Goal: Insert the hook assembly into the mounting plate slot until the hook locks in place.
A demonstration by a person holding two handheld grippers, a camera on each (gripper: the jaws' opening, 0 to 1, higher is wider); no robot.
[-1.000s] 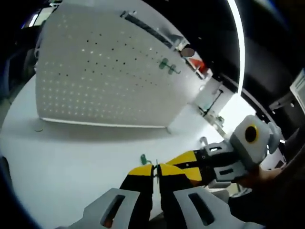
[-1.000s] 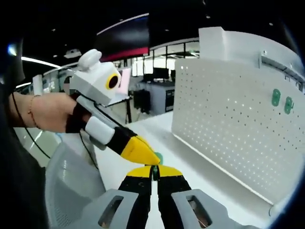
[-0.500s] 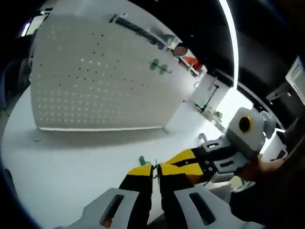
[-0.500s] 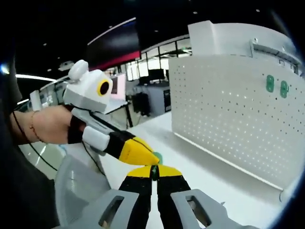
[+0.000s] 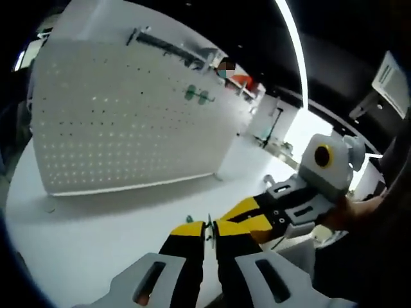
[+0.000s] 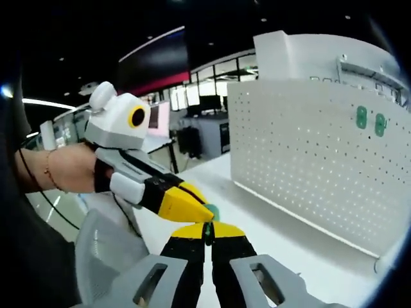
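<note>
We see both hand-held grippers meeting tip to tip low in each view, the left (image 5: 207, 231) and right (image 6: 207, 231) pinched on one small green hook (image 5: 190, 219). The pegboard (image 6: 308, 160) stands on the bench (image 5: 83, 224), upper frame, well apart.

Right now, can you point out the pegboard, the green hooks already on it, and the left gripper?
pegboard (image 6: 302, 160), right gripper view, on its perforated white face.
green hooks (image 6: 368, 119), right gripper view, between the two green pieces near the board's top.
left gripper (image 6: 207, 213), right gripper view, at its yellow tip.
</note>
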